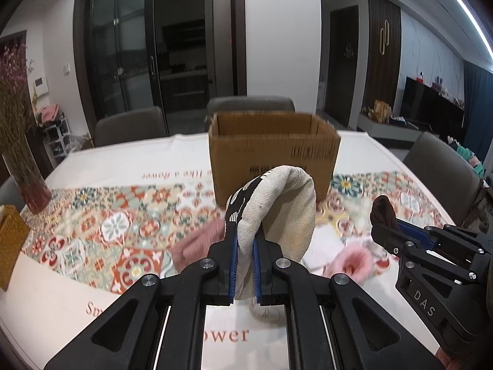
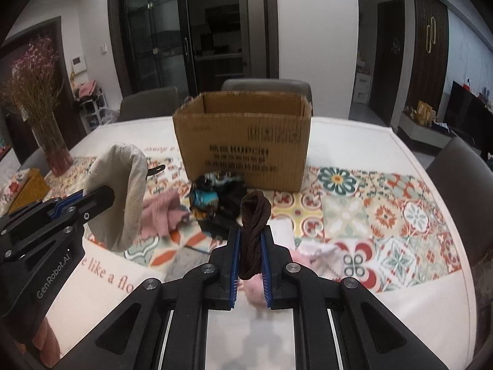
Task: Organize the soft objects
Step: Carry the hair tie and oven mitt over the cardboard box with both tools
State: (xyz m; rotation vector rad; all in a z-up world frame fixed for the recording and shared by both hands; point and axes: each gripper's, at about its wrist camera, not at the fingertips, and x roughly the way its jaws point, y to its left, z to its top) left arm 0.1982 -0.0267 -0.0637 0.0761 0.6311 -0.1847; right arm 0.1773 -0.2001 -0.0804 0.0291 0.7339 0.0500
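My left gripper is shut on a beige oven mitt with a black patterned edge, held above the table; the same beige oven mitt hangs from it at the left of the right wrist view. My right gripper is shut on a twisted dark brown cloth, also lifted; that brown cloth and gripper show at the right of the left wrist view. An open cardboard box stands ahead on the table. On the cloth lie a pink garment, a dark multicoloured bundle and a fluffy pink item.
The table carries a patterned tablecloth. A vase of dried flowers stands at the far left, with a yellow box near it. Grey chairs ring the table; one stands behind the box.
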